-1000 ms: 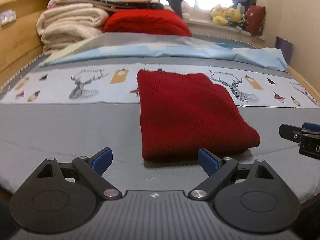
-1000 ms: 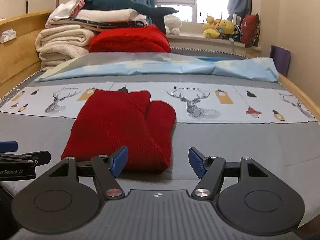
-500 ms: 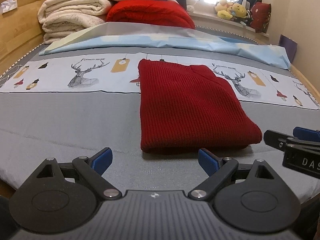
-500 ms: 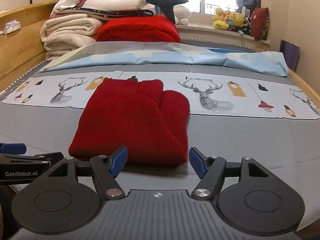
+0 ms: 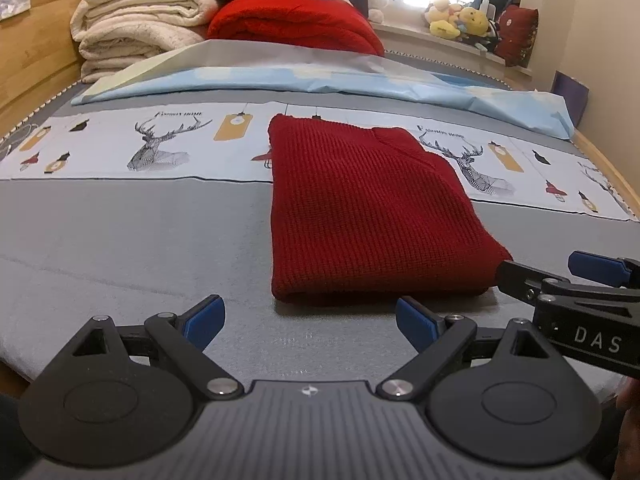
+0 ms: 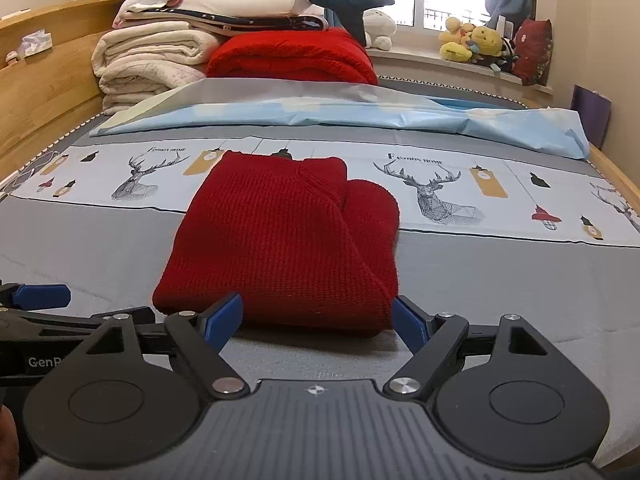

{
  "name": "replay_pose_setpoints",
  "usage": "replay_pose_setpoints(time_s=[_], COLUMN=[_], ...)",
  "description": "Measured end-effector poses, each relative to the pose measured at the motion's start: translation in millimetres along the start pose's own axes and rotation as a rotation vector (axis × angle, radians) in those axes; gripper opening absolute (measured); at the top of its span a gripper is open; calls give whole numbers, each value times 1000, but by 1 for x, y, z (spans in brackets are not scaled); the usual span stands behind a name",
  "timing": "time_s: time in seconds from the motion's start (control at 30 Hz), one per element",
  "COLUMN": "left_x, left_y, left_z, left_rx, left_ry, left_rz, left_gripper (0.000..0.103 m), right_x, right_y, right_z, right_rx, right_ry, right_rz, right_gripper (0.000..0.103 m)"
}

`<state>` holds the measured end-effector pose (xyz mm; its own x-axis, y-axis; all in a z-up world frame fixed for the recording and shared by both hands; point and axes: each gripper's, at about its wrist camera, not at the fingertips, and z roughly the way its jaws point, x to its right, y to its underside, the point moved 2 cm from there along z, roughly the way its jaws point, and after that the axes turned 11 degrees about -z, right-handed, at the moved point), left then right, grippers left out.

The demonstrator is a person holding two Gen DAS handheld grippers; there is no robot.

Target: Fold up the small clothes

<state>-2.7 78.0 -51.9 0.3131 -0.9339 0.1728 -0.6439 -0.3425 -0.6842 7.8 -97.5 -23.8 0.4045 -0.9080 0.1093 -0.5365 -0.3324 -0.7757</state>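
A dark red knitted garment (image 5: 368, 216) (image 6: 280, 240) lies folded flat on the grey bed sheet. My left gripper (image 5: 310, 318) stands open just in front of its near left edge, nothing between the blue pads. My right gripper (image 6: 318, 316) is at the garment's near right corner, its jaws opening wide; the folded edge sits just ahead of the gap and neither pad presses on it. In the left wrist view the right gripper (image 5: 552, 276) shows at the right edge. The left gripper's fingers (image 6: 40, 296) show at the left edge of the right wrist view.
A printed deer-pattern strip (image 5: 160, 144) crosses the bed behind the garment, then a light blue cover (image 6: 360, 116). Folded cream blankets (image 6: 148, 60), a red blanket (image 6: 292, 56) and a shark plush are piled at the back. A wooden bed frame (image 6: 44, 92) runs along the left. Plush toys (image 6: 476, 42) line the windowsill.
Both grippers have come closer to the garment's near edge, which now looks larger. The right gripper's pads stand wider apart than before.
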Motion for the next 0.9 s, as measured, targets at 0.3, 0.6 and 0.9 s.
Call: replay_pose_setpoints(time_s=[0.3, 0.6, 0.9], left_x=[2, 4, 4], left_y=[0, 2, 2], left_z=[3, 4, 4], left_rx=[-6, -6, -8], left_ry=[-2, 0, 2], left_rz=[5, 14, 12], left_gripper=[95, 95, 95], right_x=[0, -2, -2], right_y=[1, 2, 2], right_z=[1, 2, 3], right_rx=[-6, -7, -8], right_ry=[2, 11, 12], right_rz=[-7, -15, -14], right_gripper=[83, 83, 83])
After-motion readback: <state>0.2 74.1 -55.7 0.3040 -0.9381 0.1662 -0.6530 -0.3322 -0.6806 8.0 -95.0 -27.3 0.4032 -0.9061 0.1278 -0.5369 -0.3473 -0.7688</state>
